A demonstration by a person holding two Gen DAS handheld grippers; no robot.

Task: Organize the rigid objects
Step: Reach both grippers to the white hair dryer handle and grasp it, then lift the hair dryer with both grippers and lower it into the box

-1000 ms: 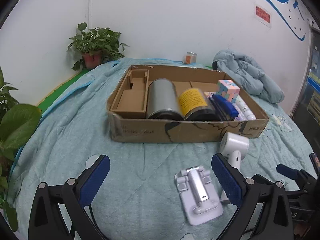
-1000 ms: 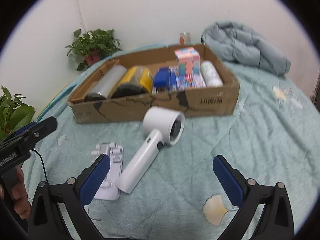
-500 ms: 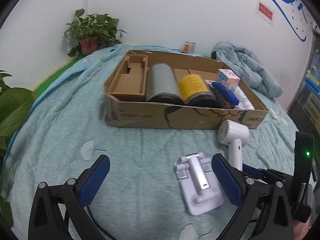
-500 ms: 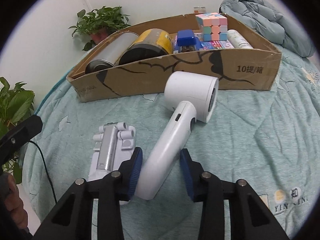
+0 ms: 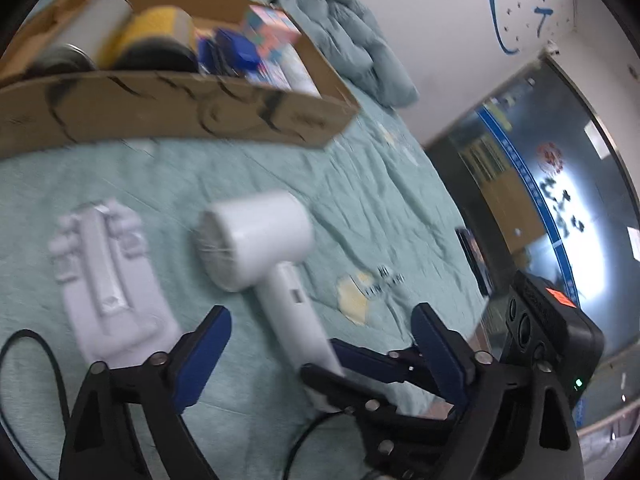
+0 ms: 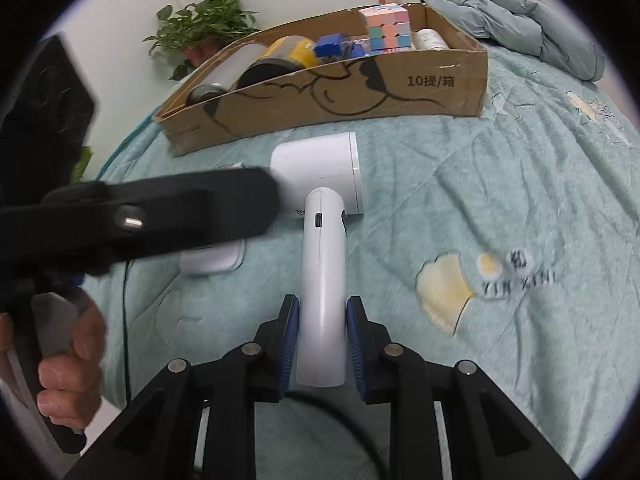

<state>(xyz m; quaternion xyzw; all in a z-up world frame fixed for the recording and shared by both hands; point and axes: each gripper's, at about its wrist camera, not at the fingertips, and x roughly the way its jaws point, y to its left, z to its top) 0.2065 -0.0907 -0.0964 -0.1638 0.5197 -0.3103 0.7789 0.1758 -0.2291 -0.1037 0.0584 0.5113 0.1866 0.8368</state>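
A white hair dryer [image 6: 324,264] lies on the teal quilt, its handle pointing at me. My right gripper [image 6: 323,336] is closing, with the handle between its blue pads [image 6: 290,336], which press on both sides. My left gripper [image 5: 320,348] is closing too. It straddles the dryer's [image 5: 256,236] handle and the right gripper [image 5: 340,364] without touching either. One of its black fingers [image 6: 180,208] crosses the right wrist view. A white phone stand [image 5: 108,280] lies left of the dryer. Behind stands the cardboard box [image 6: 340,92].
The box holds a silver can [image 6: 236,64], a yellow-labelled can [image 6: 288,56], a blue stapler [image 6: 330,46], a pastel cube [image 6: 388,26] and a white bottle. A bunched jacket [image 6: 512,20] lies far right, a potted plant [image 6: 204,24] far left. A black cable [image 5: 24,344] trails near the stand.
My right gripper came down and went from wide open to clamped on the dryer's handle. My left gripper swung right and tilted down over the handle, its jaws a little narrower.
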